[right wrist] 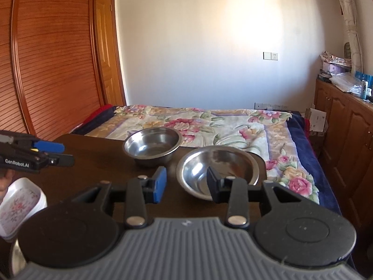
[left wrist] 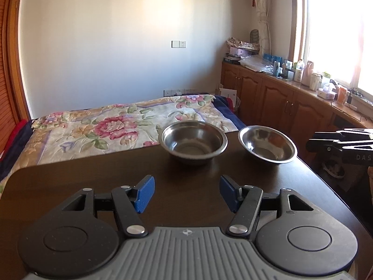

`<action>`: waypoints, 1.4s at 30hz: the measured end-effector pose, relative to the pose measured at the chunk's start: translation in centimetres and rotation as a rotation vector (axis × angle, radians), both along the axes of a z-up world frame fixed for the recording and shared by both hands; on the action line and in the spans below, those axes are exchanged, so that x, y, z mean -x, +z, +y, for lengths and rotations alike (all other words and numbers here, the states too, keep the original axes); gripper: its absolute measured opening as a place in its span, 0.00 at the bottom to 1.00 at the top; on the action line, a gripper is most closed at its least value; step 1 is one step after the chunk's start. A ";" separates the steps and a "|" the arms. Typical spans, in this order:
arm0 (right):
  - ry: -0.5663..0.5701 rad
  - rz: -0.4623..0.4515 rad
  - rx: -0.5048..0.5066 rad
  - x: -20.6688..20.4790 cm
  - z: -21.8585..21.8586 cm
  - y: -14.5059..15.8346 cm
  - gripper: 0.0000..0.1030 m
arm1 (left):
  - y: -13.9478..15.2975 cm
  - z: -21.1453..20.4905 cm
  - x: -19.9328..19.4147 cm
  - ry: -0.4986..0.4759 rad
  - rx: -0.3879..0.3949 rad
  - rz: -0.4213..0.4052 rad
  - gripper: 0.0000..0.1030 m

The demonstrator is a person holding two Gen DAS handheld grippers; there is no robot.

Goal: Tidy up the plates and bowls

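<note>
**Bowls side by side at the table's far edge**

Two steel bowls sat at frame centre on the dark table (left wrist: 93, 182): the deeper bowl (left wrist: 193, 141) left, the shallower bowl (left wrist: 267, 143) just beside it. The left gripper (left wrist: 187, 192) hung wide open and empty before them. The right gripper (right wrist: 186, 184), also spread and empty, framed the shallower bowl's near rim. A floral dish (right wrist: 18, 206) lay lower left.
</note>
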State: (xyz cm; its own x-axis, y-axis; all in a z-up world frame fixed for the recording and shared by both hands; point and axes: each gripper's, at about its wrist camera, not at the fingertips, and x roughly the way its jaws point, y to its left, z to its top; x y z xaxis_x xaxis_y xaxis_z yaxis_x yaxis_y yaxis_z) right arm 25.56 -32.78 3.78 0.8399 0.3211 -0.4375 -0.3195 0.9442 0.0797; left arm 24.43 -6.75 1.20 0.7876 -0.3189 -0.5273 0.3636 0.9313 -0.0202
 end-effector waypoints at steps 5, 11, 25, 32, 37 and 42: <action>0.023 0.027 0.005 -3.0 0.3 0.2 0.39 | 0.0 -0.9 -2.8 -0.007 -0.017 0.013 0.63; 0.068 0.070 -0.016 -7.1 1.6 0.1 0.38 | -0.4 -1.1 -6.6 0.009 -0.005 0.043 0.63; 0.128 0.204 0.060 -14.0 5.8 -2.0 0.38 | -2.8 -1.0 -12.9 0.054 0.050 0.151 0.53; 0.125 0.261 0.040 -15.2 6.2 -2.4 0.38 | -3.1 -1.3 -13.9 0.042 0.076 0.176 0.46; 0.127 0.280 0.028 -15.7 6.4 -2.4 0.36 | -3.3 -1.8 -14.0 0.036 0.081 0.188 0.44; 0.127 0.299 0.044 -16.1 6.8 -2.8 0.30 | -3.5 -1.7 -14.1 0.042 0.081 0.201 0.40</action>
State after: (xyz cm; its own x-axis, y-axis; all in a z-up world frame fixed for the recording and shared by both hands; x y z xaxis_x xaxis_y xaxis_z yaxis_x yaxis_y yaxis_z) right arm 41.64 -25.96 1.02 0.6265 0.3903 -0.6746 -0.4035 0.9030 0.1477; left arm 38.57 -8.45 -2.31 0.6828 -0.3354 -0.6491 0.3057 0.9380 -0.1632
